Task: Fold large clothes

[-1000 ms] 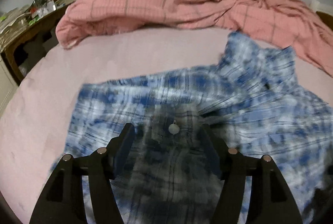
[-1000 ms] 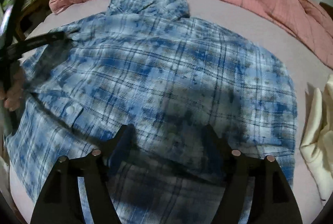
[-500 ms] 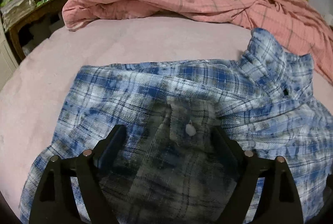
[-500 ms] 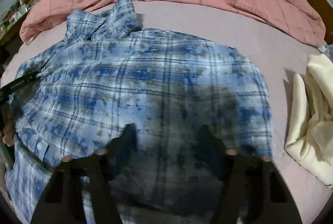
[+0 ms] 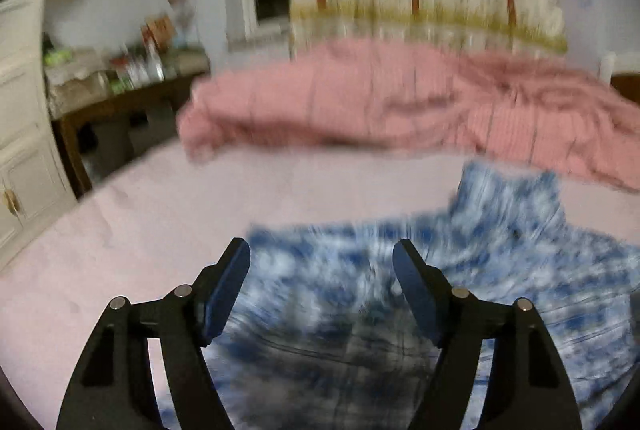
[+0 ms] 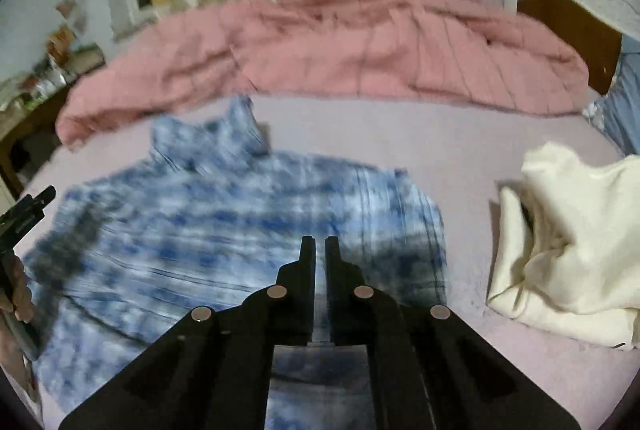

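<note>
A blue and white plaid shirt [image 6: 240, 230] lies spread on the bed with its collar at the far end. It is blurred in both views. My right gripper [image 6: 320, 240] hovers over the shirt's near right part, its jaws shut to a thin slit. Pale cloth shows in that slit, and I cannot tell whether it is pinched. My left gripper [image 5: 322, 250] is above the shirt's [image 5: 480, 290] left edge, its jaws wide apart and closing, with nothing between them. A hand [image 6: 16, 294] carrying it shows at the left edge of the right wrist view.
A crumpled pink blanket [image 6: 320, 42] runs across the far side of the pale pink sheet [image 5: 160, 210]. A cream garment [image 6: 568, 238] lies to the right of the shirt. A cluttered wooden side table [image 5: 120, 82] and a white cabinet [image 5: 20, 110] stand left of the bed.
Both grippers have risen and tipped up, so the wall and curtain now show. The right jaws went from wide apart to shut. The left jaws stayed apart.
</note>
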Demonstrator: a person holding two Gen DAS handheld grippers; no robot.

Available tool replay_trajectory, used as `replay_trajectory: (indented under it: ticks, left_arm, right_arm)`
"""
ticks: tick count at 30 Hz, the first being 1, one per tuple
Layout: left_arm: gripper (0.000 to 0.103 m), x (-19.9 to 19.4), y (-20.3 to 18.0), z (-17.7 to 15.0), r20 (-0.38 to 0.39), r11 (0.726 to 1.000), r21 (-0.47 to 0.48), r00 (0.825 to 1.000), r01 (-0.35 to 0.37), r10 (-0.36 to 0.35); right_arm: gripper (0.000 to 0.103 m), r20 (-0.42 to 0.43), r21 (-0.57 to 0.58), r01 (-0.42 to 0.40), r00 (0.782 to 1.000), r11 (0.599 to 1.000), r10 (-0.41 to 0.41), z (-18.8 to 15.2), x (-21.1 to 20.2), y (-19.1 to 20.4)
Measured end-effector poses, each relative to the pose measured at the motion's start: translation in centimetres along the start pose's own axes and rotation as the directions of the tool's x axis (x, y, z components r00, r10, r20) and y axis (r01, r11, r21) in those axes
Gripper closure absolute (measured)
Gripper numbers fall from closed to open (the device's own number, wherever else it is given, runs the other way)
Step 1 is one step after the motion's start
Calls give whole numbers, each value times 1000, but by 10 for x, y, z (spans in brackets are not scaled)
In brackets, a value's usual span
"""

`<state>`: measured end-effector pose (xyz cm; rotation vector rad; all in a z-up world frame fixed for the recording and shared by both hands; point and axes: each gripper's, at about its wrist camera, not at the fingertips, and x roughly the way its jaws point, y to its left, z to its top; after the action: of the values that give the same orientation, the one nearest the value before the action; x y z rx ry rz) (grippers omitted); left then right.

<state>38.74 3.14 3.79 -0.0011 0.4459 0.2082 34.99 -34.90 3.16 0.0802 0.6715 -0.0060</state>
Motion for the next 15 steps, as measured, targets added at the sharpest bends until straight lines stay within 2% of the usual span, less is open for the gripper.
replay_trajectory:
  ticks: [3,5,8,10,13,15]
  left_arm:
    - [30,-60,18,0,98,996,-37,992,78,-74]
    - [30,-97,26,-6,153,995,-24,984,95,-90]
    - [30,-160,31,-26,266,996,80,963,26,-46]
    - [30,-190,36,-38,304,993,117,951,20,-56]
    - [30,-219,50,-54,289,989,130,951,74,-109]
    - [29,-227,59,-68,243,983,139,959,116,-148]
  right_arm:
    - [98,89,4,-45,995,999,44,-9,-32,5]
    - [98,121,3,-98,988,995,97,-21,-56,13]
    - [95,143,-27,-146,979,989,148,-44,-93,19]
    - [81,166,-67,-123,977,990,133,-60,-116,26]
    - [59,200,-126,-95,973,987,119,-83,-145,39]
    - [56,198,-166,-71,975,984,104,-99,-161,46]
